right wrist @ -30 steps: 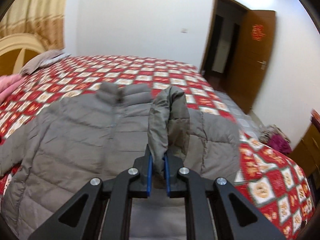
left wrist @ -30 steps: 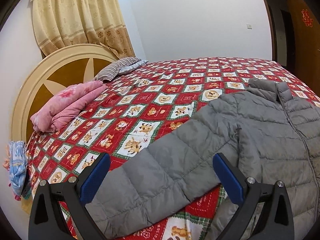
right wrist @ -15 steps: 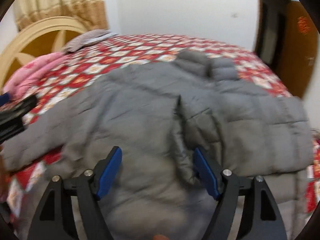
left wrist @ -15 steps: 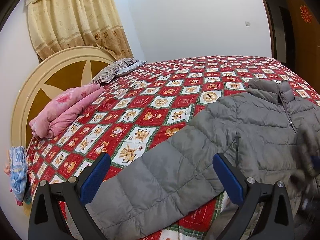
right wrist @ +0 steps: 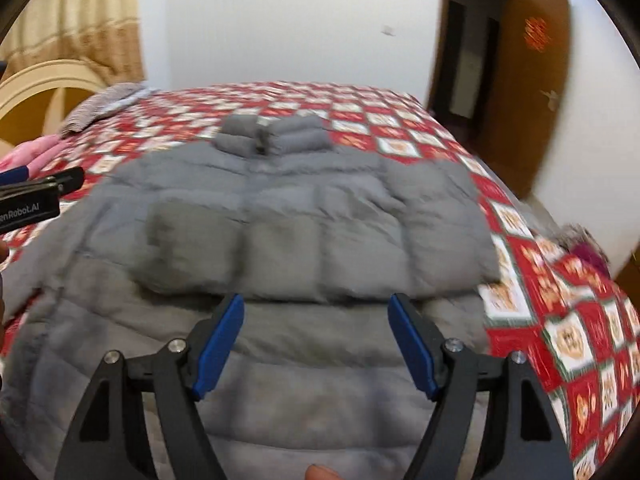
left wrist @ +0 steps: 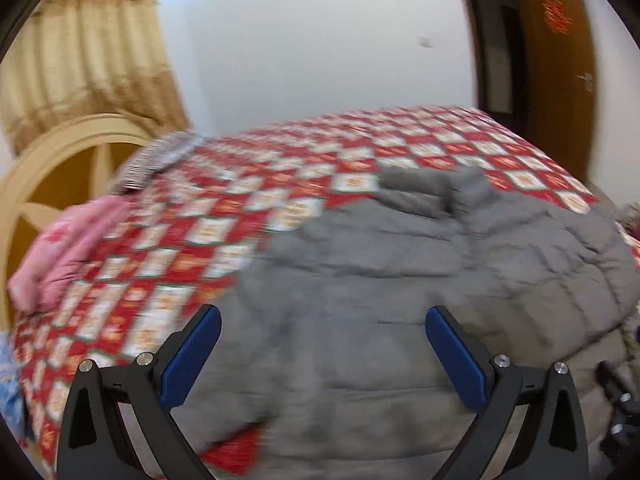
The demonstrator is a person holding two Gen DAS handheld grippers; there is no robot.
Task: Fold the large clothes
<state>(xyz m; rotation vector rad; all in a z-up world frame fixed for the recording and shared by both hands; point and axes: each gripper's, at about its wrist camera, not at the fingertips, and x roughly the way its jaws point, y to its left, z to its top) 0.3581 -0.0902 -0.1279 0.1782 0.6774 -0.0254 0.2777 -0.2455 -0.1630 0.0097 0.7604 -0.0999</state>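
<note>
Open bedspread (left wrist: 256, 216) beyond the grey jacket's (right wrist: 320, 216) collar and along its left side, free for passage. Blocked near the headboard (left wrist: 60, 168) by a pink bundle (left wrist: 68, 248) and striped pillow (left wrist: 160, 156). Nothing between either pair of blue pads. Left gripper (right wrist: 36, 200) close at the jacket's left edge, crowding that side.

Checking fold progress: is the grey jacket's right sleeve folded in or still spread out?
Folded in. The sleeve lies flat across the grey jacket chest, below the collar.
</note>
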